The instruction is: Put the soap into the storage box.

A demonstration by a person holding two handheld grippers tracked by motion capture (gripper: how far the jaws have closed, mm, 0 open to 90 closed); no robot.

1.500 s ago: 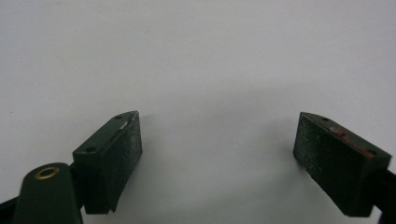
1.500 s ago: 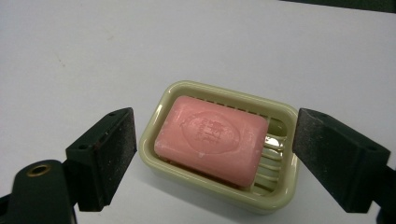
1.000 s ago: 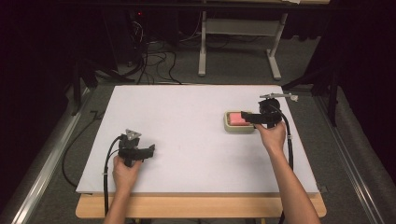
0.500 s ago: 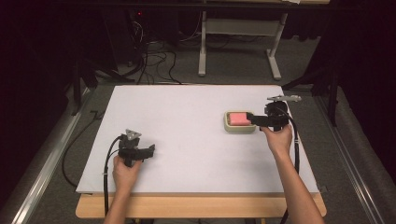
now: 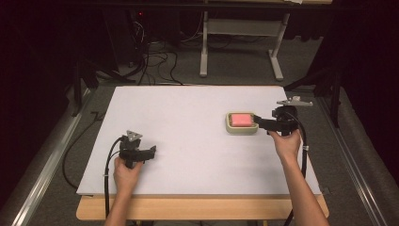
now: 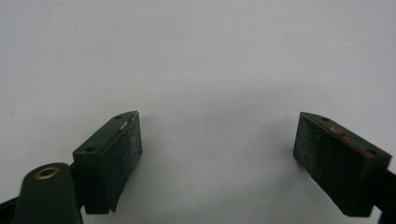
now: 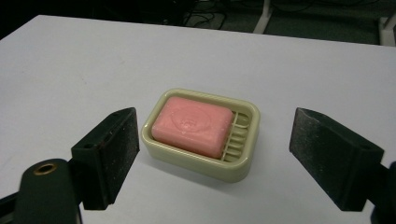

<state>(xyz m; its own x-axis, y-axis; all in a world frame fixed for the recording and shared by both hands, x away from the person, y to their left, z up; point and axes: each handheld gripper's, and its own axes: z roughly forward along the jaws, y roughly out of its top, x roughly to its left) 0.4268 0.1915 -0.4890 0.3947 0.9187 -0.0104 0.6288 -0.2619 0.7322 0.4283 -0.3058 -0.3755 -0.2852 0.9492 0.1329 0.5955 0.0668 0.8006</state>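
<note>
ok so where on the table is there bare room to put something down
Most of the white table is bare: the whole middle between the left gripper and the soap dish, plus the far left corner. It is crowded only at the right edge, where the open right gripper sits beside the dish holding the pink soap.

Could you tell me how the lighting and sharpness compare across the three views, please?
High view: the white table is evenly lit, the surroundings fall into near-black, detail is soft. Left gripper view: flat grey light, faint shadow under the left hand-held gripper, grainy. Right gripper view: the pink soap and its dish are fairly sharp, with the right hand-held gripper slightly blurred up close.
</note>
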